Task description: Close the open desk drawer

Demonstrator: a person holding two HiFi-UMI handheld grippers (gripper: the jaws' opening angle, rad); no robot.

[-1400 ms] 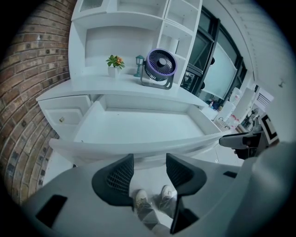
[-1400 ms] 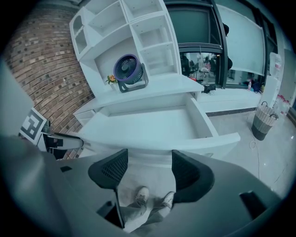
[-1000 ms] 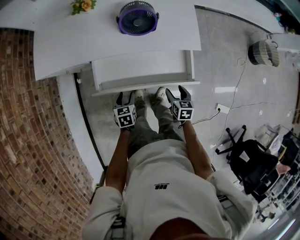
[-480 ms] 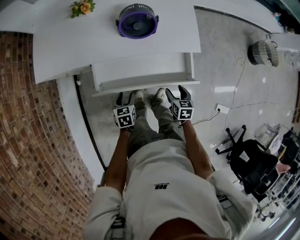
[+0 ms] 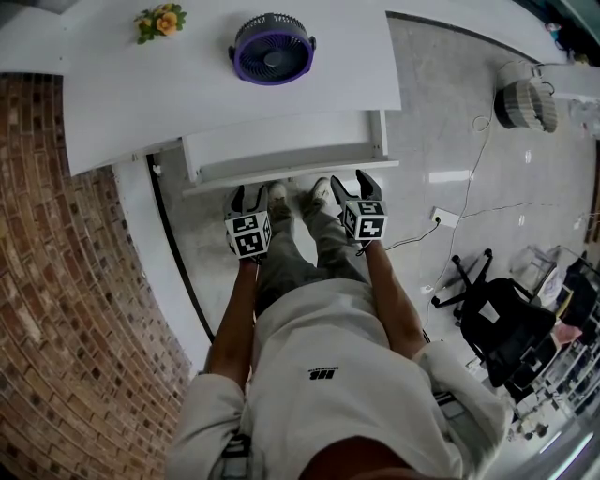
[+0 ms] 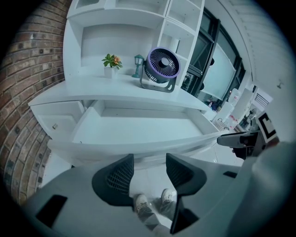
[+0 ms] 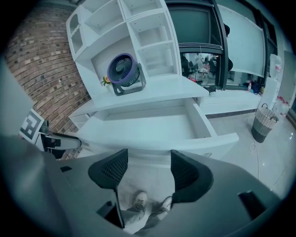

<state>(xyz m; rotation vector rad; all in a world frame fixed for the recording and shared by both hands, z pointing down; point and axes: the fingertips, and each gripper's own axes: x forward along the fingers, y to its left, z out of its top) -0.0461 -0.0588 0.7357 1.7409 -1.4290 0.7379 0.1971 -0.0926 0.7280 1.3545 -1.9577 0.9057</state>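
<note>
The white desk drawer (image 5: 281,141) stands pulled out from under the desk top (image 5: 187,84), empty inside; its front panel (image 5: 291,174) faces me. In the head view my left gripper (image 5: 249,199) and right gripper (image 5: 353,184) hover just short of that front panel, side by side, both open and holding nothing. The left gripper view shows the drawer (image 6: 138,129) straight ahead, with the left gripper (image 6: 147,170) just below the front edge. The right gripper view shows the same drawer (image 7: 152,127) above the right gripper (image 7: 148,166).
A purple fan (image 5: 272,42) and a small flower pot (image 5: 159,19) stand on the desk. A brick wall (image 5: 56,281) runs along the left. At the right lie a wall socket with cable (image 5: 442,217), a black chair (image 5: 497,328) and a woven basket (image 5: 530,103). My feet (image 5: 295,195) stand below the drawer.
</note>
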